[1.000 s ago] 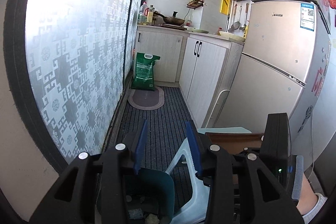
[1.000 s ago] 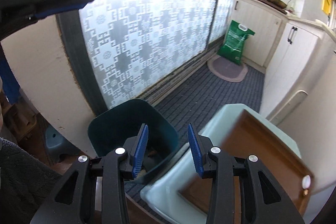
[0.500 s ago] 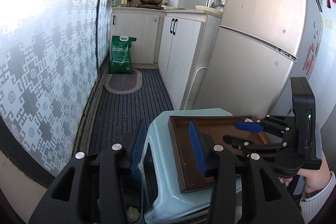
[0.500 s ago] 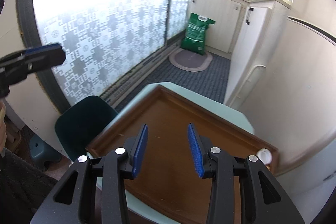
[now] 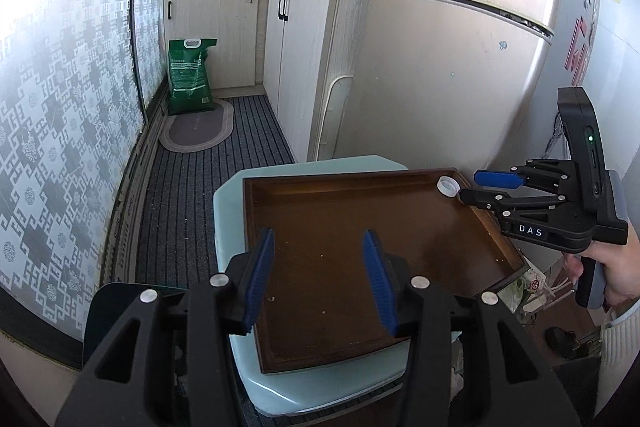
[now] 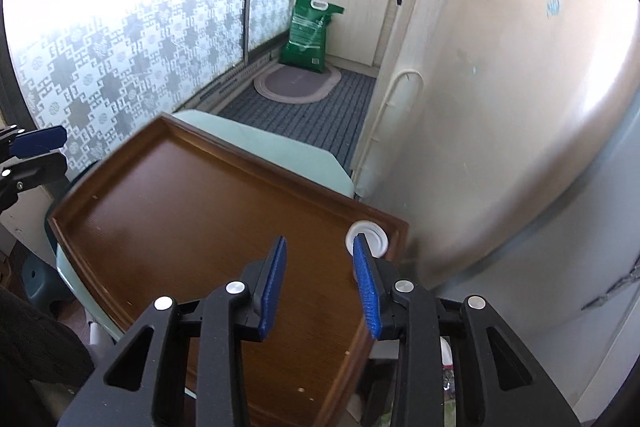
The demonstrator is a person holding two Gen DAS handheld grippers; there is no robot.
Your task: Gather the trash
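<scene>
A white bottle cap (image 5: 448, 185) (image 6: 368, 237) lies in the far right corner of a brown wooden tray (image 5: 340, 227) (image 6: 180, 211). The tray rests on a pale green stool (image 5: 228, 203). My right gripper (image 6: 320, 247) hovers over that corner with its jaws closing and nothing between them. The cap sits just beyond its right fingertip (image 6: 360, 251). From the left wrist view the right gripper (image 5: 476, 187) comes in from the right, held by a hand (image 5: 616, 275). My left gripper (image 5: 318, 267) hangs over the tray's near side, jaws opening, empty.
A dark teal bin (image 5: 116, 303) stands on the floor left of the stool. The fridge (image 5: 460, 67) rises close behind the tray. Cabinets (image 5: 304, 39), a green bag (image 5: 190, 79), an oval mat (image 5: 196, 127) and a patterned glass door (image 5: 60, 107) line the narrow floor.
Both grippers swung away from the teal bin to above the tray. The cap came into view by the right gripper. The left jaws widened a little and the right jaws narrowed.
</scene>
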